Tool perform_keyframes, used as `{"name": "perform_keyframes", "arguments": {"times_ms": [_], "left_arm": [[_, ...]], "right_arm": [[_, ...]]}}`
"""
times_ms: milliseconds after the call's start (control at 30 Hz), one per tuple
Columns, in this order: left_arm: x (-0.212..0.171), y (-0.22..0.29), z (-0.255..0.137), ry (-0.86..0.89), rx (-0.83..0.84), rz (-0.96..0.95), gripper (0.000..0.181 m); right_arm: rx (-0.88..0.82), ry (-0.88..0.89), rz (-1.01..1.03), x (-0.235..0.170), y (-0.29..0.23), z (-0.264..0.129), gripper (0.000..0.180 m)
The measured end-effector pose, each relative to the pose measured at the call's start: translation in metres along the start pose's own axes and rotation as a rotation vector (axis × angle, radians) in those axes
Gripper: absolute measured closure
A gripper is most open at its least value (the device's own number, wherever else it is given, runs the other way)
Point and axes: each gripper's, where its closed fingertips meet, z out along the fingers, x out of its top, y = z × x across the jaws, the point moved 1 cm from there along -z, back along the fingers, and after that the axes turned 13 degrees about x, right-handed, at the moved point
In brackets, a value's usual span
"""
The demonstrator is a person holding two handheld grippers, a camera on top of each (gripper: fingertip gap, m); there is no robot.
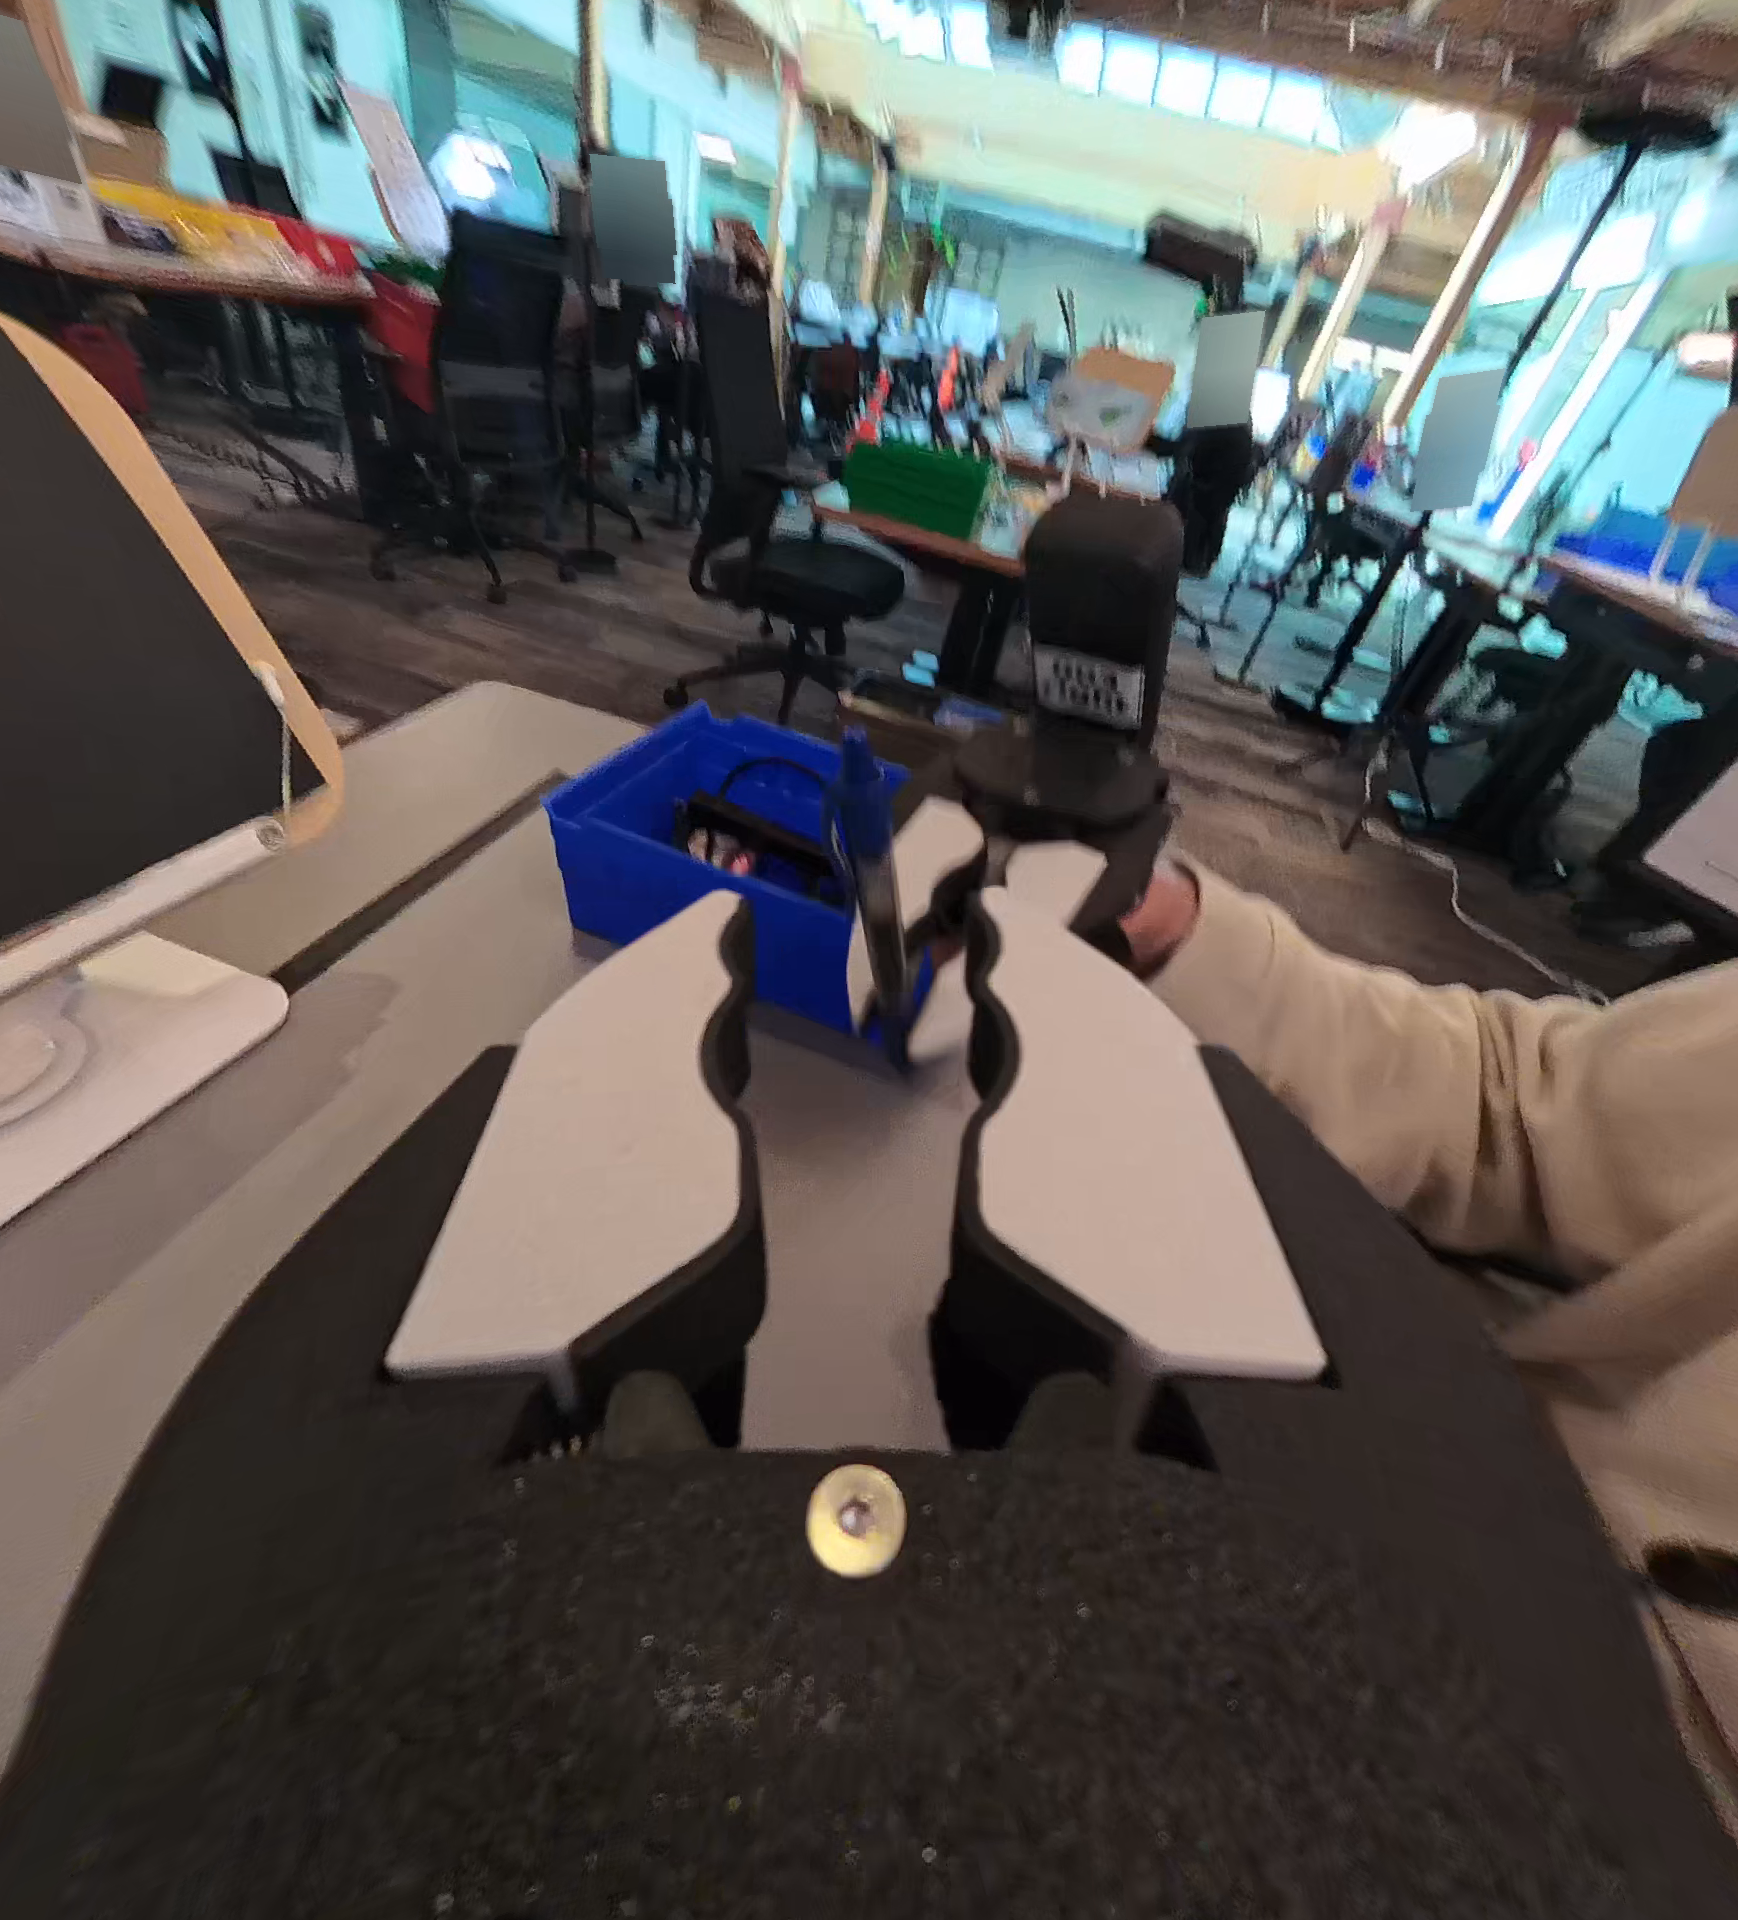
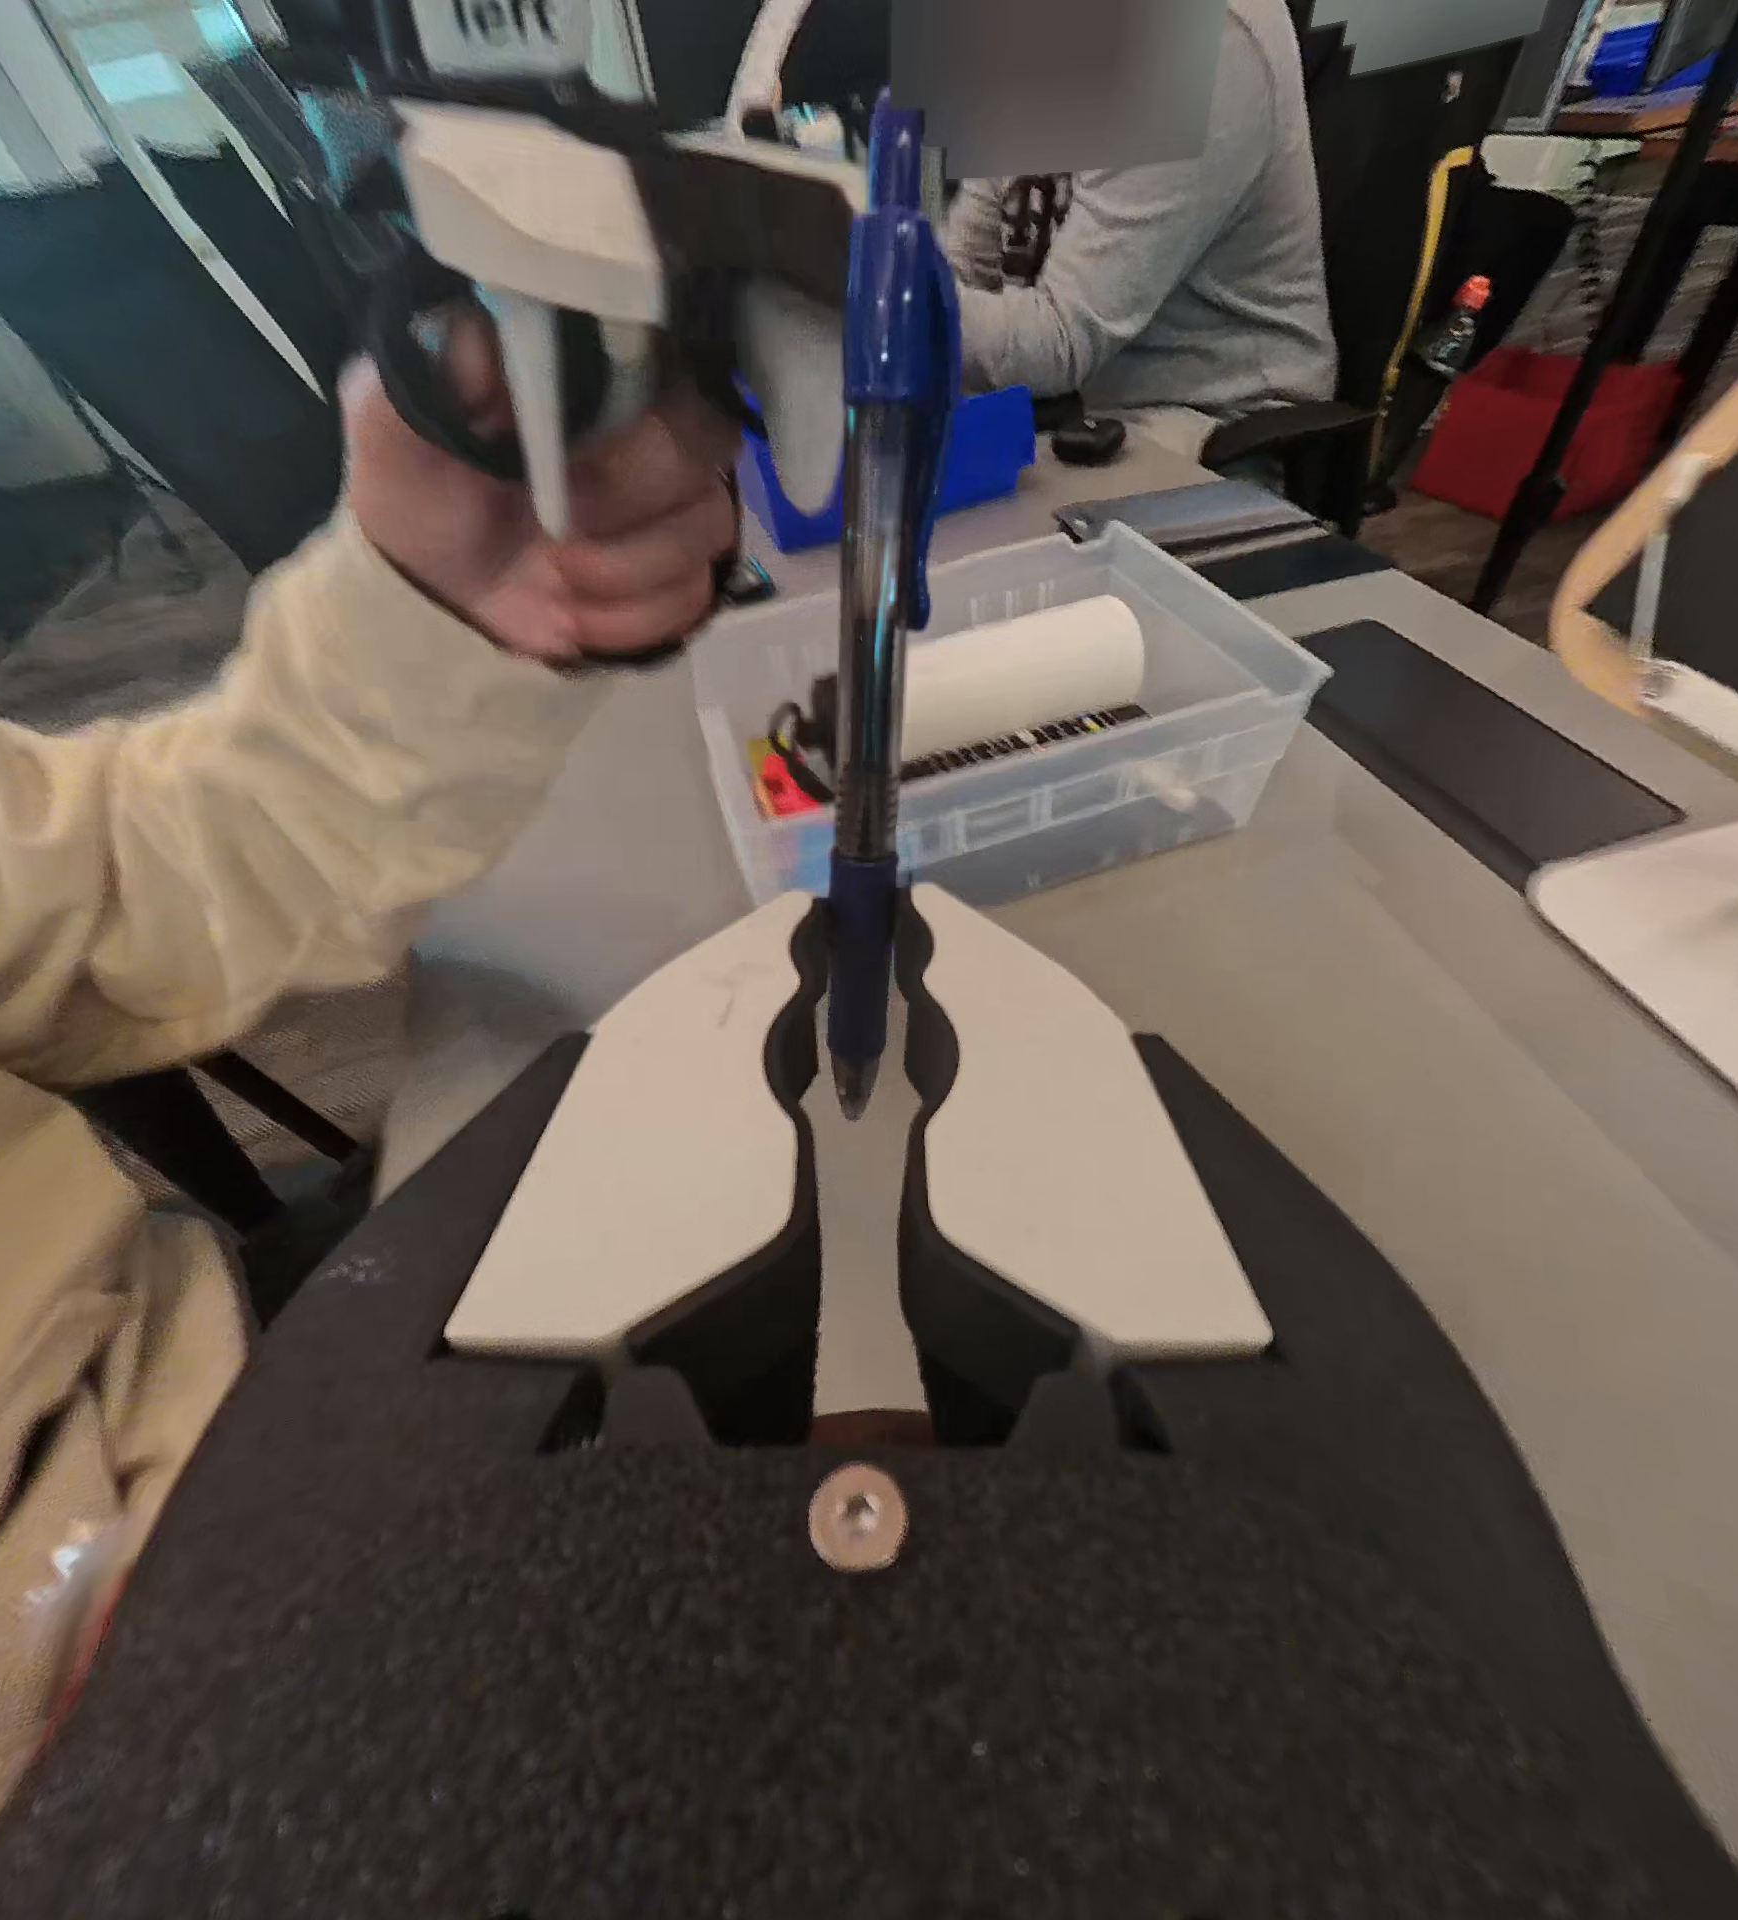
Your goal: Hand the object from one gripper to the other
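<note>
Grey desk [image 2: 1364, 1039] in a busy workshop: a blue pen [image 2: 870, 582] is held upright at frame centre by the right gripper [image 2: 860, 987].

Its rubber grip is clamped between the closed fingers; the pen is judged light, stiff, and slippery on its clear barrel. The left gripper [image 1: 854, 997], spread open and empty, is seen at lower centre; the bare barrel below the clip is best taken.

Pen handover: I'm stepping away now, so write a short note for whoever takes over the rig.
Right gripper: shut on the pen, gripping its blue grip section; pen stands upright, tip down.
Left gripper: open, holds nothing, raised close to the pen's upper end.
Blue bin and clear bin sit on the table.
Done: pen is held by the right gripper.
Left: close the left gripper on the pen, then open the right.
</note>
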Motion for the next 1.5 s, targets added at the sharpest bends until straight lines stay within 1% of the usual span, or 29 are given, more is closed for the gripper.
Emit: {"name": "perform_keyframes", "arguments": {"times_ms": [33, 100, 133, 233, 367, 433, 500, 600, 700, 733, 767, 800, 833, 900, 1000, 1067, 1133, 1167, 1233, 1333, 1367, 1433, 1500], "left_arm": [[-0.006, 0.0, -0.003, -0.063, -0.014, 0.009, 0.136], [-0.024, 0.001, -0.007, -0.224, -0.031, 0.007, 0.126], [-0.03, -0.002, -0.007, -0.271, -0.004, 0.004, 0.127], [-0.033, -0.005, 0.002, -0.293, 0.06, -0.012, 0.127], [-0.034, -0.004, 0.016, -0.291, 0.07, -0.14, 0.127], [-0.033, -0.006, 0.019, -0.263, 0.063, -0.193, 0.129], [-0.035, -0.005, 0.021, -0.265, 0.033, -0.234, 0.132], [-0.044, -0.005, 0.023, -0.306, 0.029, -0.221, 0.135], [-0.049, -0.008, 0.026, -0.317, 0.048, -0.205, 0.139], [-0.05, -0.008, 0.027, -0.319, 0.048, -0.206, 0.143], [-0.052, -0.009, 0.027, -0.326, 0.044, -0.203, 0.153], [-0.054, -0.007, 0.027, -0.336, 0.029, -0.192, 0.168], [-0.056, -0.006, 0.027, -0.345, 0.014, -0.184, 0.171], [-0.06, -0.007, 0.028, -0.361, 0.023, -0.173, 0.171], [-0.059, -0.007, 0.029, -0.353, 0.022, -0.145, 0.171], [-0.059, -0.007, 0.027, -0.351, 0.01, -0.127, 0.171], [-0.054, -0.009, 0.022, -0.326, -0.005, -0.115, 0.171], [-0.05, -0.011, 0.019, -0.299, -0.014, -0.116, 0.171], [-0.038, -0.015, 0.011, -0.237, -0.044, -0.144, 0.171], [-0.013, -0.015, -0.004, -0.074, -0.149, -0.224, 0.171], [-0.007, -0.013, -0.007, -0.034, -0.19, -0.244, 0.171], [-0.001, -0.008, -0.009, 0.02, -0.239, -0.25, 0.171], [0.0, 0.0, -0.007, 0.038, -0.277, -0.245, 0.171]], "right_arm": [[-0.06, -0.048, -0.033, -0.005, 0.007, -0.011, 0.168], [-0.284, -0.203, -0.181, -0.015, 0.028, -0.037, 0.168], [-0.379, -0.286, -0.275, -0.016, 0.034, -0.046, 0.168], [-0.664, -0.472, -0.518, -0.009, 0.045, -0.058, 0.168], [-0.885, -0.594, -0.774, 0.005, 0.039, -0.046, 0.168], [-0.912, -0.623, -0.833, 0.007, 0.035, -0.036, 0.168], [-0.918, -0.619, -0.847, 0.007, 0.033, -0.028, 0.168], [-0.912, -0.613, -0.834, 0.007, 0.034, -0.024, 0.168], [-0.906, -0.612, -0.872, 0.009, 0.031, -0.02, 0.168], [-0.908, -0.618, -0.882, 0.009, 0.031, -0.019, 0.168], [-0.907, -0.624, -0.893, 0.009, 0.03, -0.017, 0.168], [-0.901, -0.627, -0.901, 0.009, 0.029, -0.015, 0.168], [-0.898, -0.634, -0.898, 0.007, 0.03, -0.014, 0.168], [-0.875, -0.637, -0.883, 0.002, 0.032, -0.013, 0.168], [-0.838, -0.596, -0.872, -0.001, 0.032, -0.011, 0.168], [-0.734, -0.578, -0.853, -0.009, 0.025, -0.008, 0.16], [-0.652, -0.542, -0.809, -0.014, 0.019, -0.013, 0.155], [-0.625, -0.485, -0.772, -0.01, 0.016, -0.019, 0.155], [-0.549, -0.3, -0.642, 0.005, 0.008, -0.032, 0.152], [-0.388, 0.069, -0.363, 0.028, 0.005, -0.052, 0.146], [-0.302, 0.189, -0.246, 0.031, 0.004, -0.056, 0.144], [-0.093, 0.386, 0.005, 0.036, 0.002, -0.056, 0.134], [0.112, 0.508, 0.187, 0.039, -0.006, -0.049, 0.127]]}}
